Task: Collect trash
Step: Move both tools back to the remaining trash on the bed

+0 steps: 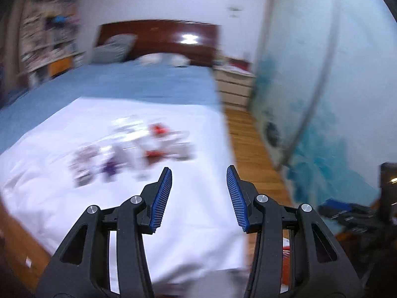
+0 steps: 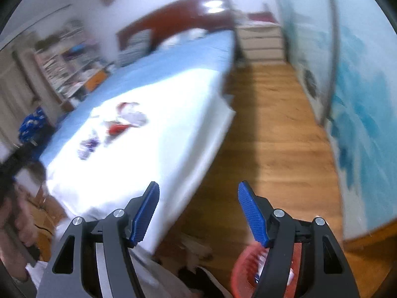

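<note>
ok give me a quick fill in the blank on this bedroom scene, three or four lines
1. The pile of trash lies on the ____ sheet spread over the bed.
2. Both the left claw and the right claw are ____, holding nothing.
3. The floor beside the bed is made of ____.
4. The basket under the right claw is ____ in colour.

Missing words: white; open; wood; red
</note>
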`<state>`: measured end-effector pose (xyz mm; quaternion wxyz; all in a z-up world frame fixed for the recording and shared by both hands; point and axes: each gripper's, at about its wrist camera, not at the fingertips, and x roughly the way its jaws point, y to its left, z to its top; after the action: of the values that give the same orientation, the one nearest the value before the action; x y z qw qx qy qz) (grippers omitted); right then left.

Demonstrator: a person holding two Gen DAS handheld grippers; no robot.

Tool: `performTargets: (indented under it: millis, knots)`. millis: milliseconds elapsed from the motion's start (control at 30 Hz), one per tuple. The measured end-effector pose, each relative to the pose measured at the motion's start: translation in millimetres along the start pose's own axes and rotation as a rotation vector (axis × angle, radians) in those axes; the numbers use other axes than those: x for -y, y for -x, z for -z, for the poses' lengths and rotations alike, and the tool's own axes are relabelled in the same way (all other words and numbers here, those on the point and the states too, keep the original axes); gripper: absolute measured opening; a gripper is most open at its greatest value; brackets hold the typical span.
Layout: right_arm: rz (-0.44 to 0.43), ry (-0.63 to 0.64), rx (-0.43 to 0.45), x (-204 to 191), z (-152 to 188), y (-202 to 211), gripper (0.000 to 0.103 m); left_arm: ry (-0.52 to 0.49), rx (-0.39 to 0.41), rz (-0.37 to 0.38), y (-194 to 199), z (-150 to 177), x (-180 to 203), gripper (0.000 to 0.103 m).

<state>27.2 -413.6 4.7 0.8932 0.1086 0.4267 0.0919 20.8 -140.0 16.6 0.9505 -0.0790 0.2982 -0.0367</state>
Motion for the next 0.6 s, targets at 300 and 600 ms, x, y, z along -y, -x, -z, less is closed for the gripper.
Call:
performTargets:
  millis: [300, 600]
  knots:
    - [-0.123, 0.114, 0.036, -160.4, -38.8, -53.0, 0.068, 0.128, -0.035, -0.104, -51.9, 13.7, -149.0, 0.046]
    - [-0.161, 0.112, -0.033, -257.8, -50.4, -142.7, 0.068, 0.232, -0.148, -0.090, -121.9, 9.0, -205.8, 0.046]
